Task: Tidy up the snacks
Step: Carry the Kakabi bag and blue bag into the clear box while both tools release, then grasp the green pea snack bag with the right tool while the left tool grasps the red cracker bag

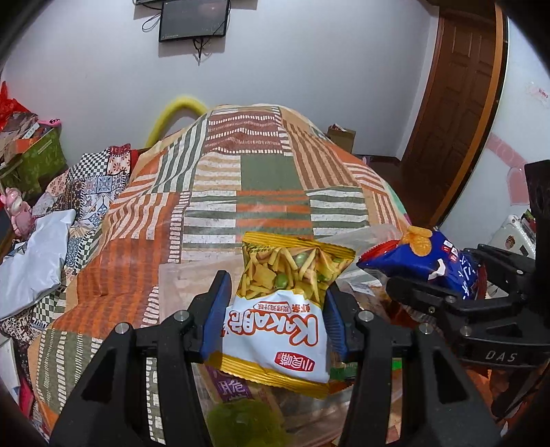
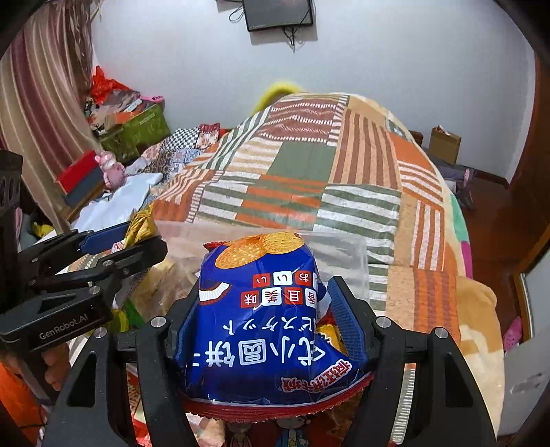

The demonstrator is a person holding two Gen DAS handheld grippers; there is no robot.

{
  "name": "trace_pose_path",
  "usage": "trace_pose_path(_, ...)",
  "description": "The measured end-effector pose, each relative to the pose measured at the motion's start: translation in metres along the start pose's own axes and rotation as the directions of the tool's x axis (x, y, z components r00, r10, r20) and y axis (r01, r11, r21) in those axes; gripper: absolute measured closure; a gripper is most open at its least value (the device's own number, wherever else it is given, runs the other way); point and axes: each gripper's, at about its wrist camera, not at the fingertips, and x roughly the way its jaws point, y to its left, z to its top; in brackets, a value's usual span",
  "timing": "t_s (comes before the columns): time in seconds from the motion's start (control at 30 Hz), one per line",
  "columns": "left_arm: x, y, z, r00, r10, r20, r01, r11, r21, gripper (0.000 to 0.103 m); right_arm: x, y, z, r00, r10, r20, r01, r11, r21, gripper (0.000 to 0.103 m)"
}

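Observation:
My left gripper [image 1: 275,309] is shut on a yellow and white snack bag [image 1: 285,302] with fries and peas pictured, held above a clear plastic container [image 1: 192,275] holding other snack packets. My right gripper [image 2: 264,309] is shut on a blue biscuit bag [image 2: 261,316] with a red crimped edge, held over the same container [image 2: 340,254]. In the left wrist view the right gripper [image 1: 443,278] with the blue bag [image 1: 426,254] is at the right. In the right wrist view the left gripper [image 2: 120,240] is at the left, with a bit of yellow bag [image 2: 141,223] between its fingers.
A bed with a striped patchwork blanket [image 1: 261,178] stretches ahead. Clothes and a white plastic bag [image 1: 34,261] lie at its left, with green boxes [image 1: 37,154] beyond. A brown door [image 1: 457,103] is at the right. A monitor [image 1: 194,19] hangs on the wall.

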Motion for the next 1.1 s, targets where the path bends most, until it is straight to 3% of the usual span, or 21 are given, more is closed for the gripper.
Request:
trace_pose_path(0.1, 0.001, 0.000, -0.002, 1.000, 0.011, -0.003, -0.011, 1.000, 0.003, 0.052, 0.000, 0.002, 0.001, 1.000, -0.010, -0.001, 0.010, 1.000, -0.011, 0.035)
trace_pose_path(0.27, -0.004, 0.001, -0.003, 1.000, -0.005, -0.003, 0.005, 1.000, -0.011, 0.042, -0.001, 0.003, 0.002, 1.000, -0.027, -0.006, 0.027, 1.000, -0.011, 0.033)
trace_pose_path(0.5, -0.023, -0.004, -0.004, 1.000, -0.023, 0.018, 0.023, 1.000, -0.008, 0.040, -0.012, 0.005, 0.002, 0.999, -0.032, 0.010, 0.032, 0.999, -0.020, 0.032)
trace_pose_path(0.63, -0.038, -0.009, -0.005, 0.999, -0.027, 0.042, 0.027, 1.000, 0.002, 0.037, -0.025, 0.009, 0.003, 0.998, -0.041, 0.052, 0.043, 0.998, -0.035, 0.022)
trace_pose_path(1.1, -0.096, -0.019, -0.040, 0.997, -0.011, 0.072, 0.009, 1.000, 0.023, 0.029, -0.082, 0.025, -0.025, 0.990, -0.040, 0.132, 0.050, 0.996, -0.069, 0.022)
